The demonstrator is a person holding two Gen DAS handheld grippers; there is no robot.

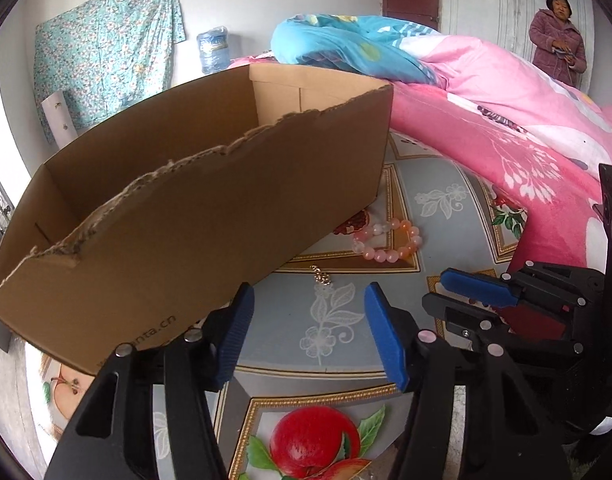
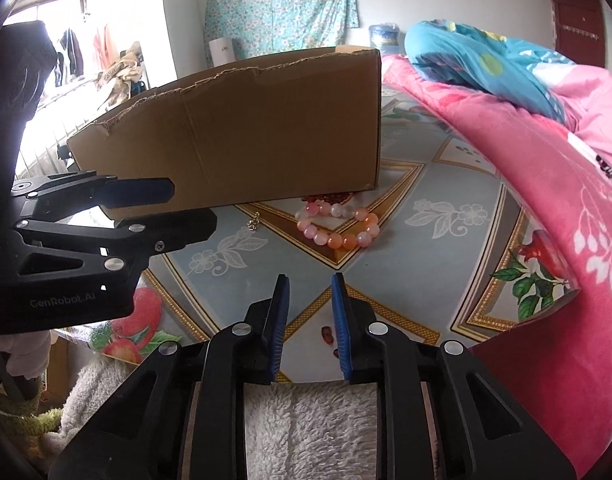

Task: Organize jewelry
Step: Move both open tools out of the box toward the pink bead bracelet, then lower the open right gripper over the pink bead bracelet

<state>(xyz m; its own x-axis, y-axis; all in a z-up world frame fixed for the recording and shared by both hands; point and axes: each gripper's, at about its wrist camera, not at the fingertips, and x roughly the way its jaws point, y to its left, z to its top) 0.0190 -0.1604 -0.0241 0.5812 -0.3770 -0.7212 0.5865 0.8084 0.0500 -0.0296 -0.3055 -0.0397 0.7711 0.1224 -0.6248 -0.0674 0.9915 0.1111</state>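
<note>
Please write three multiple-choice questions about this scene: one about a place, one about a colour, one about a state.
1. Where does the bead bracelet lie?
A. inside the box
B. on the tablecloth, beside the box
C. on the blanket

2. What colour are the pads of the tongs?
A. blue
B. red
C. white

3. What do the right tongs hold?
A. the bracelet
B. the small chain
C. nothing

Answers:
1 B: it rests on the tablecloth at the corner of the cardboard box.
2 A: both pairs show blue pads.
3 C: the gap between the pads is empty.
</note>
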